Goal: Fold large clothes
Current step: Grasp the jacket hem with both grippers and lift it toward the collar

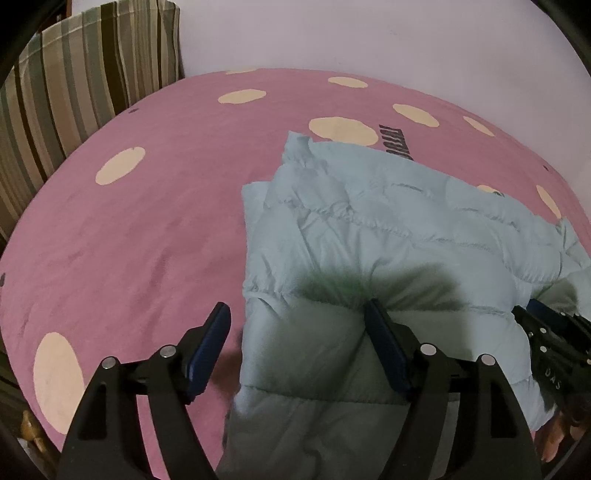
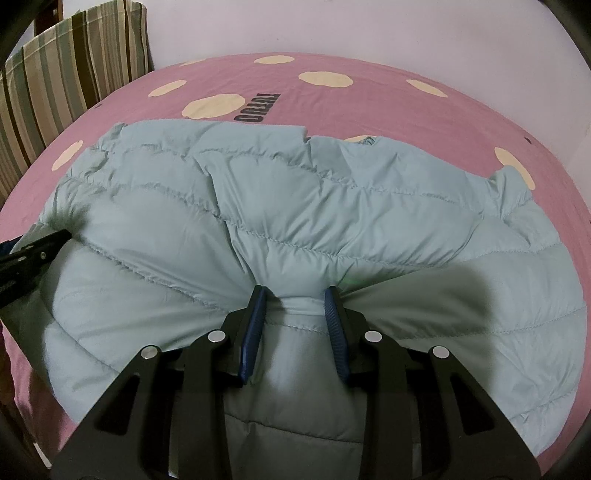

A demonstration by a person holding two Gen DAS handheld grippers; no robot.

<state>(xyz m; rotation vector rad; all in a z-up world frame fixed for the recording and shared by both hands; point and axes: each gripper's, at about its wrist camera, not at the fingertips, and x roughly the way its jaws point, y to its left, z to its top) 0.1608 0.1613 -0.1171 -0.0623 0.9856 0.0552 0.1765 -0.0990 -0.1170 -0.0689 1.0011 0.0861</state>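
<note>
- Right now the pale blue puffer jacket [image 2: 295,206] lies spread on the pink spotted bed [image 1: 147,229], its near edge lifted toward the bottom of both views.
- Lower centre of the right wrist view, the right gripper [image 2: 295,306] is clamped on a bunched pinch of the jacket's quilted fabric — the cloth puckers between the blue pads.
- In the left wrist view the left gripper [image 1: 297,321] stands wide apart at the bottom of the frame; one pad sits on the jacket, the other hangs over bare sheet beyond the jacket's left edge, and nothing is pinched.
- My guess is the left side needs a fresh hold before any fold. It would do well to straddle that left edge and close on the full thickness of the padding, not just the slippery shell, level with the right gripper's pinch, so the fold line comes out straight.
- Lifting both sides together looks wise — puffy fabric slides and balloons.
- Edges: the jacket's far hem reaches toward the dark lettering [image 2: 258,110] on the sheet, upper centre.
- Room: plenty of bare sheet to the left of the jacket and beyond it; a striped cloth [image 1: 74,85] hangs at upper left, well apart, and the wall [image 2: 332,26] runs behind the bed.
</note>
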